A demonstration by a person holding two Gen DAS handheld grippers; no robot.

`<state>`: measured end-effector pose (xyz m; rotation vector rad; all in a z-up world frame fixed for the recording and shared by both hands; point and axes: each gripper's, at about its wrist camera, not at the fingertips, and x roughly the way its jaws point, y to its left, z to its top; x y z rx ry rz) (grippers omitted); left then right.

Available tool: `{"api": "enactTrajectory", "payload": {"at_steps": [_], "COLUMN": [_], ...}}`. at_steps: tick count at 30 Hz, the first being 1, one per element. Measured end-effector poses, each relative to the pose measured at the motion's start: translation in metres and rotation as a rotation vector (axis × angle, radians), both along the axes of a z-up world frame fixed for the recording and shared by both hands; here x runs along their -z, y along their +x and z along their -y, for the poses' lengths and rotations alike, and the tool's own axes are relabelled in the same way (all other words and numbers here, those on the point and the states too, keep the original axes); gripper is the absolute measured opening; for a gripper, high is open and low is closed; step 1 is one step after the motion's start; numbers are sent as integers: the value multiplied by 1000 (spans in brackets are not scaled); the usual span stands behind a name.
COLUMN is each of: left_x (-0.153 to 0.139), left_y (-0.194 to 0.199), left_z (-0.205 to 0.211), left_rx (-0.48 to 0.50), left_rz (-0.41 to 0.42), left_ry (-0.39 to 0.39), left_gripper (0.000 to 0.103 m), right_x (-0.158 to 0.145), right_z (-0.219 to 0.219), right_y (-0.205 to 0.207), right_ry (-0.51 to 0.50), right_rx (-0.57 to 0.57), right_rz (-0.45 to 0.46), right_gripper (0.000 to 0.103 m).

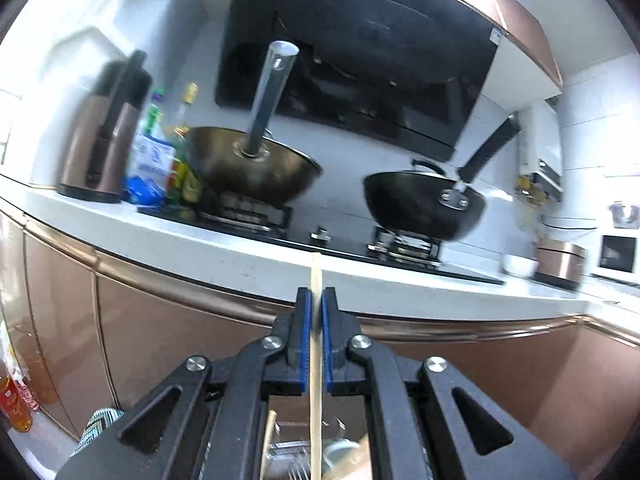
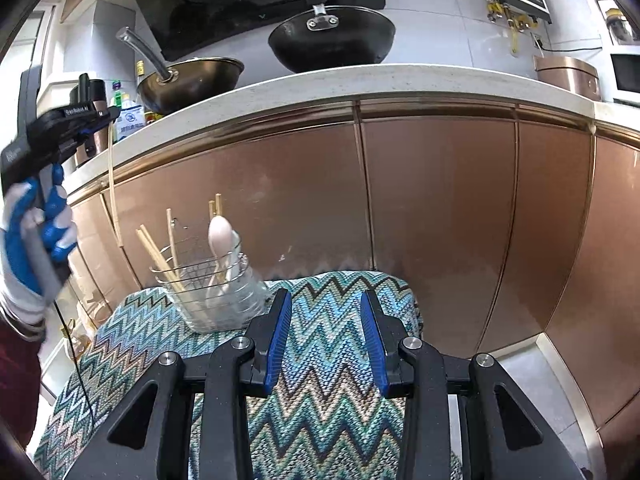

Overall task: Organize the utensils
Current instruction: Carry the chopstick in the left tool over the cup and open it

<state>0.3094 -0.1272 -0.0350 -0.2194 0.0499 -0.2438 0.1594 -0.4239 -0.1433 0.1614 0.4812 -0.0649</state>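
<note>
My left gripper [image 1: 316,300] is shut on a single wooden chopstick [image 1: 315,364], held upright well above the holder. In the right wrist view the left gripper [image 2: 108,114] shows at the upper left with the chopstick [image 2: 113,184] hanging down from it. A wire utensil holder [image 2: 212,292] stands on a zigzag-patterned cloth [image 2: 320,364]. It holds several wooden chopsticks [image 2: 160,256] and a white spoon [image 2: 220,240]. My right gripper [image 2: 325,344] is open and empty, low over the cloth to the right of the holder.
Copper-coloured cabinet doors [image 2: 436,216] stand behind the cloth under a white counter [image 2: 360,76]. On the stove sit a brass wok [image 1: 256,168] and a black wok [image 1: 424,200]. Bottles [image 1: 180,160] and a copper flask [image 1: 104,136] stand at the counter's left.
</note>
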Motion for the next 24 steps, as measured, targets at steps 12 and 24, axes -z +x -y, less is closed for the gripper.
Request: {"api": "enactTrajectory", "payload": {"at_steps": [12, 24], "left_x": [69, 49], "left_y": [48, 0], "left_z": [9, 2], "left_rx": [-72, -1], "left_rz": [-49, -129], "left_ry": [33, 130], "left_gripper": [7, 48], "right_x": [18, -8], "right_z": [-6, -25], "right_y": [30, 6], "right_ry": [11, -10], "right_rx": [-41, -53], "right_rz": [-32, -5], "right_gripper": [36, 41]}}
